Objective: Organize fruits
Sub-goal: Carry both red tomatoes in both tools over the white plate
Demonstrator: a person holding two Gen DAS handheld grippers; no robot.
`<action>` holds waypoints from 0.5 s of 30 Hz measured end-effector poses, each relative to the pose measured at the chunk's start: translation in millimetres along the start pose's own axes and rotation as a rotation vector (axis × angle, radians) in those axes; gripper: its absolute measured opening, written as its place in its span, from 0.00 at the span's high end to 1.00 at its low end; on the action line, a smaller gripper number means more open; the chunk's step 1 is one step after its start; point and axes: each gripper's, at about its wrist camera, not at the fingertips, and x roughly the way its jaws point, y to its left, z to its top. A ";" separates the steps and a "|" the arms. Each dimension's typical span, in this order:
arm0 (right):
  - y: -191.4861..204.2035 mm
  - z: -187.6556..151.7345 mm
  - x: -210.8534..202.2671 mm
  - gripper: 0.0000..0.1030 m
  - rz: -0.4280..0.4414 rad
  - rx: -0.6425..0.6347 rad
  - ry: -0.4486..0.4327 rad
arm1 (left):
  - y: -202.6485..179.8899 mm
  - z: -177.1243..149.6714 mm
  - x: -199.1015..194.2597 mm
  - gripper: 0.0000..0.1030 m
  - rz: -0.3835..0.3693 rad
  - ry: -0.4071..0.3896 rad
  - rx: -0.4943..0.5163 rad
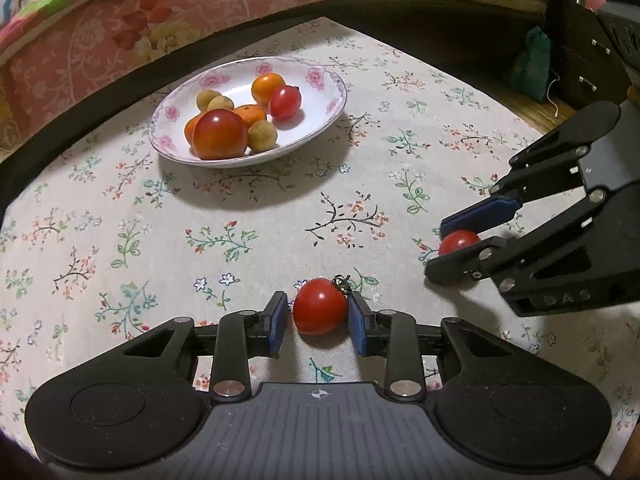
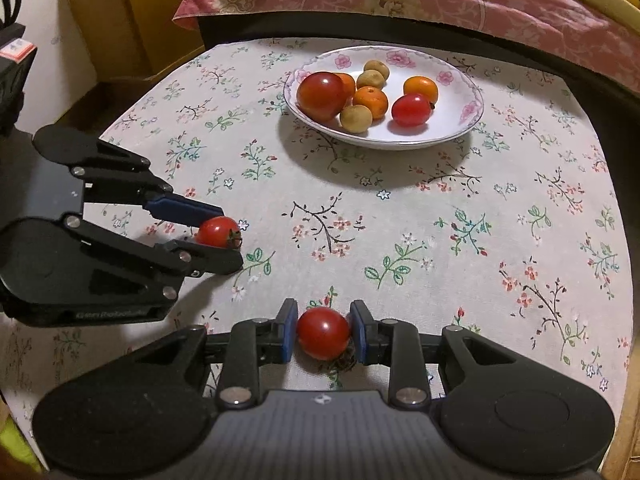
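Nearest you, your left gripper bracketed a stemmed cherry tomato on the bench; its right pad touched the fruit, while a thin gap showed at the left pad, so it was nearly closed but not clearly clamped. Your right gripper had both blue pads pressed against a second cherry tomato, seemingly gripped. Both fruits looked low against the cloth. The step in hand appeared to be the pick. Next, you would need to finish the left squeeze gently, lift both, and carry them forward to the floral plate, which already held fruit.
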 end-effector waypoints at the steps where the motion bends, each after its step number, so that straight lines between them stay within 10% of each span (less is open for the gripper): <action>1: -0.5 -0.5 -0.8 0.72 0.003 0.001 0.004 | 0.5 -1.0 -0.4 0.55 0.004 -0.003 0.002; 15: 0.9 -11.6 -8.9 0.70 -0.014 -0.019 0.008 | -7.4 0.9 -0.9 0.58 -0.020 0.004 0.020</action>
